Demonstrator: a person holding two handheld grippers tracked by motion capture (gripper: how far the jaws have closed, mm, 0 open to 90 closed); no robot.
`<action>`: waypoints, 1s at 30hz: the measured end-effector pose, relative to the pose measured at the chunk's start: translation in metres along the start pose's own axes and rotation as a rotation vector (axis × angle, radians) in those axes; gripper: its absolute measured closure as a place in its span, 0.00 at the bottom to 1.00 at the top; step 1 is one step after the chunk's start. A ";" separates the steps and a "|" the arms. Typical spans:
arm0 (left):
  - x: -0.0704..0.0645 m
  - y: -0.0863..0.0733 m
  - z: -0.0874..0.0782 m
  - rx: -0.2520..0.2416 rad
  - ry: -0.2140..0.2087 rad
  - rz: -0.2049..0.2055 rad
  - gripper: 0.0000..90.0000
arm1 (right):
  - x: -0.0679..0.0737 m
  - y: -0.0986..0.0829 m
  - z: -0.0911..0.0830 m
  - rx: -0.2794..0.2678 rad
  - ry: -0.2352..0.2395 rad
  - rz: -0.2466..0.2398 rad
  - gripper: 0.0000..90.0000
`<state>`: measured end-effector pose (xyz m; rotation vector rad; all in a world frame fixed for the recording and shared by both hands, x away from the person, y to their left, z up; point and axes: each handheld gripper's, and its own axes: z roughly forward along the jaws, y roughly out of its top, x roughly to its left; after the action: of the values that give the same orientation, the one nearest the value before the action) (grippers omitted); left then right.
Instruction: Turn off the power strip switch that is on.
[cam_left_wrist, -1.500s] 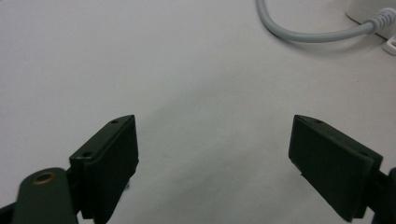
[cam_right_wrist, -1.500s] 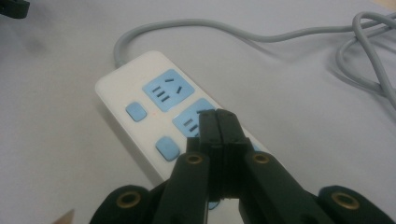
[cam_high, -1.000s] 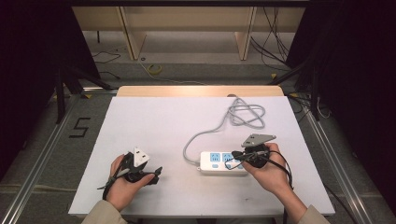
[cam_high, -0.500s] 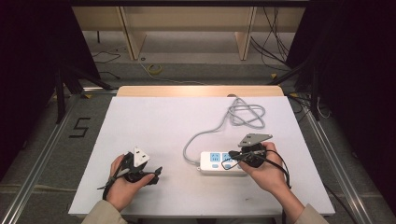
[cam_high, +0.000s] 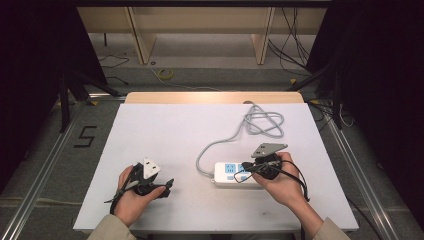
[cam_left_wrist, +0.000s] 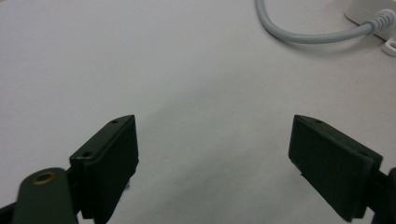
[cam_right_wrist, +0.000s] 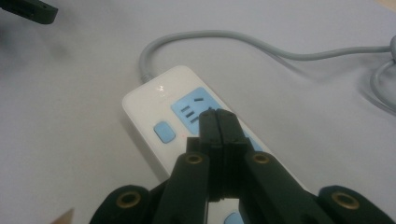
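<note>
so, my right gripper (cam_right_wrist: 218, 122) hovers clenched, empty, over the white power strip (cam_right_wrist: 187, 121) at the table's near right; i judge a press on its blue switch (cam_right_wrist: 163, 131) comes next. left gripper (cam_left_wrist: 212, 163) rests released. grey cable (cam_high: 260, 122) coils beyond. no readable branding; floor marking "5" (cam_high: 86, 136).

Right gripper shifted along power strip; small move.

Right gripper (cam_high: 248, 169) and its hand (cam_high: 282, 180) have crept left since the earlier pictures. Its jaws, pressed together, now sit over the power strip (cam_right_wrist: 187, 121), tips at the blue socket just beyond the blue button (cam_right_wrist: 164, 131).
</note>
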<state>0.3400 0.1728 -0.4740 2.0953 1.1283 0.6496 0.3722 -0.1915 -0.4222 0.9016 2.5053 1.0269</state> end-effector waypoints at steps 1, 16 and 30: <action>0.000 0.000 0.000 0.000 0.000 0.001 0.17 | 0.000 0.000 0.000 0.001 0.000 0.001 1.00; 0.000 0.000 0.000 0.000 0.000 0.001 0.17 | 0.005 0.005 0.004 0.011 0.015 -0.013 1.00; 0.000 0.000 0.000 0.000 0.000 0.002 0.17 | 0.008 0.007 0.008 0.020 0.028 -0.023 1.00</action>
<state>0.3400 0.1726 -0.4736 2.0968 1.1266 0.6504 0.3728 -0.1779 -0.4233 0.8677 2.5475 1.0153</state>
